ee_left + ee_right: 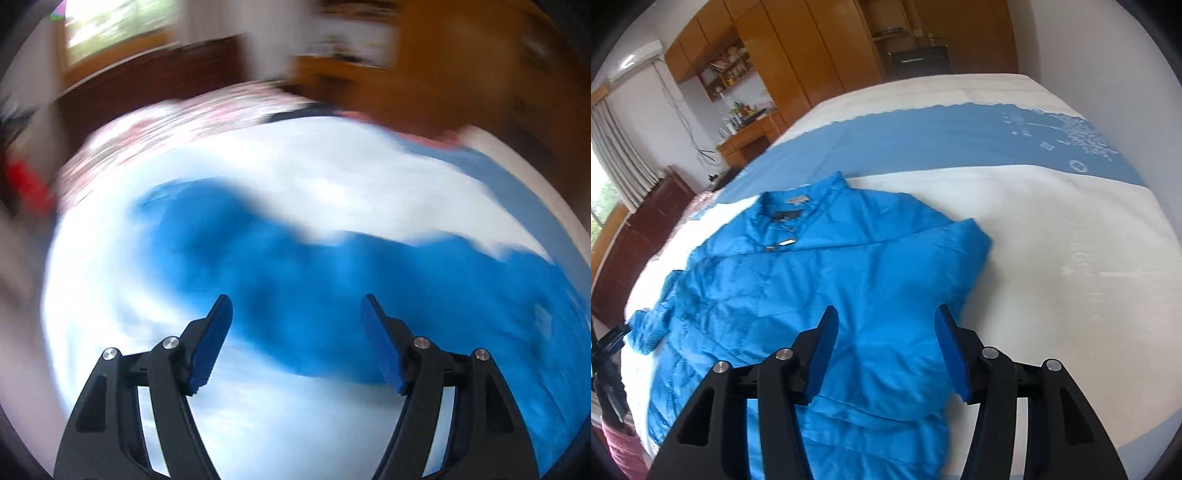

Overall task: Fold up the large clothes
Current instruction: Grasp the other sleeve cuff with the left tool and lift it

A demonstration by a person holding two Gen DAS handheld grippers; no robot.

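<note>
Blue jacket (pixel 827 280) flat on bed (pixel 1052 229)

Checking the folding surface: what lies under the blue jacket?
The blue jacket lies on a bed cover, white with a blue band beyond the collar. The cover directly beneath the jacket is hidden.

black tongs (pixel 884 332), blue pads (pixel 951 354) (silver screws)

Jacket (pixel 827 280): blue cloth, slight sheen, quilted. Bed cover (pixel 1052 229): matt cloth. Wardrobe (pixel 812 55): glossy wood. Gripper pads (pixel 823 350): ribbed blue plastic, black matt frames
</note>
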